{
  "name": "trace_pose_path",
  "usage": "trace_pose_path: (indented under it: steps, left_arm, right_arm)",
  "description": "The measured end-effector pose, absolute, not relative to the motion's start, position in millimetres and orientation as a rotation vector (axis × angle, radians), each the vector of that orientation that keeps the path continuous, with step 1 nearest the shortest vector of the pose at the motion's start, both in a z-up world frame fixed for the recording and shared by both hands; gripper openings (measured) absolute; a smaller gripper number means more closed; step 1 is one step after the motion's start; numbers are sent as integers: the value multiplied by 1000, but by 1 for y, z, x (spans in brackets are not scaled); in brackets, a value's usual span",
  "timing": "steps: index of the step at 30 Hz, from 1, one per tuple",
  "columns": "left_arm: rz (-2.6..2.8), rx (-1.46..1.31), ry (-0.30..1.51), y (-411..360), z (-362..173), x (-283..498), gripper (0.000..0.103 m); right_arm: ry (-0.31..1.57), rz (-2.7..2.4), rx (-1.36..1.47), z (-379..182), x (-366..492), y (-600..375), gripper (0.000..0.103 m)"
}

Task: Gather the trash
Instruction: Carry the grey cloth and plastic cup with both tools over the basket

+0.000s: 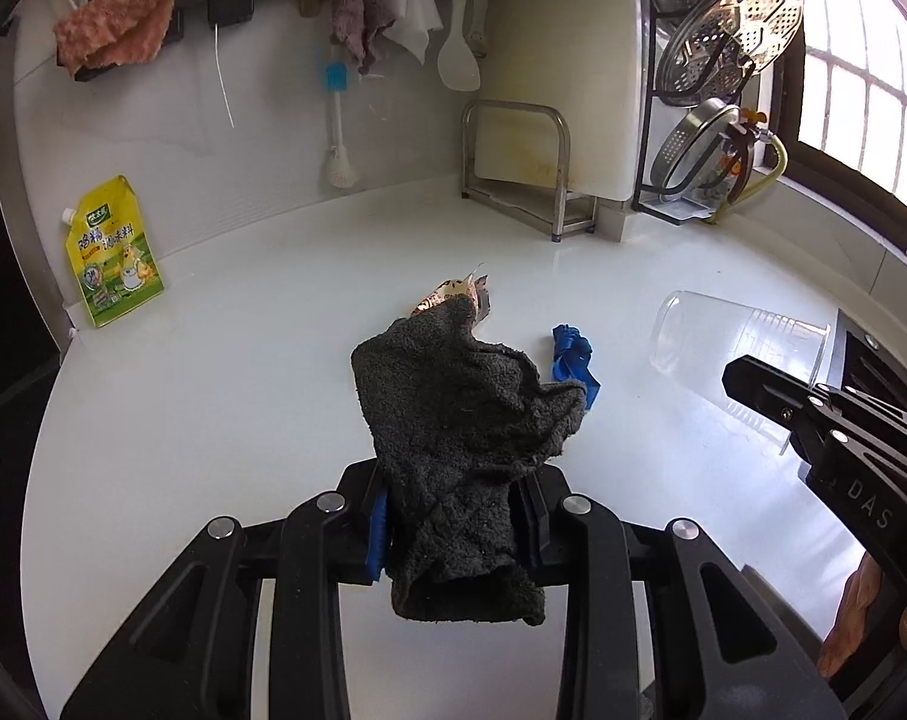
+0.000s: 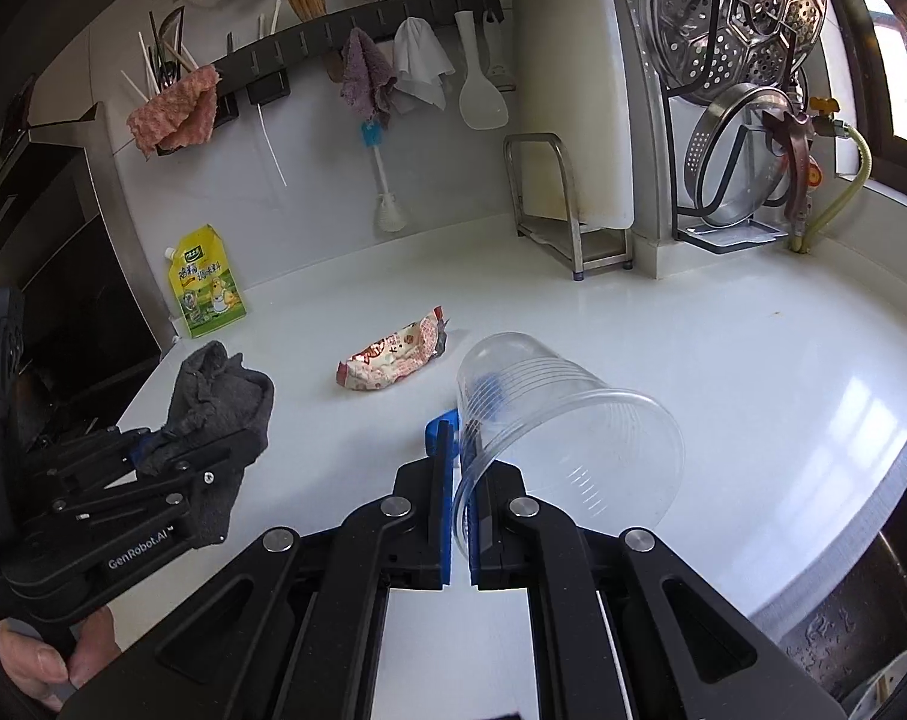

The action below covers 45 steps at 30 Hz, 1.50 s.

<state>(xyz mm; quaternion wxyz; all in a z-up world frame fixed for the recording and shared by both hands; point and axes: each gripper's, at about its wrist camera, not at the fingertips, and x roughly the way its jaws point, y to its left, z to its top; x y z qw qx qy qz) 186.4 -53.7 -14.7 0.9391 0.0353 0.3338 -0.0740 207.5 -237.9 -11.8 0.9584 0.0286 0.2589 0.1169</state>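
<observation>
On the white tabletop [image 2: 693,330] a snack wrapper [image 2: 393,357] is lying; the left tool [image 1: 459,516] is gripping a dark rag [image 1: 459,414], the right tool [image 2: 460,468] pinching a clear plastic cup [image 2: 567,420].

tabletop [image 2: 723,348] is carrying: 1 clear plastic cup [image 2: 567,426] | 1 dark grey terry cloth [image 1: 459,420] | 1 crumpled red-and-white snack wrapper [image 2: 393,357] | 1 yellow-green spouted seasoning pouch [image 2: 204,282] | 1 crumpled blue scrap [image 1: 570,354] | 3 cloths hanging on wall rail [image 2: 357,18]

Yellow seasoning pouch [image 2: 206,283] leans on the wall, white surface [image 2: 693,348] below, cloths hanging off the rack [image 2: 357,18], steamer basket [image 2: 735,12] far right.
</observation>
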Motion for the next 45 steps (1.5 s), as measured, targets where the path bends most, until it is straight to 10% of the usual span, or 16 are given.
trace_pose_path:
  steps: [45]
  left_arm:
    - [-273, 133, 856, -57, -91, -22, 32]
  right_arm:
    - [711, 58, 152, -117, -49, -218, 4]
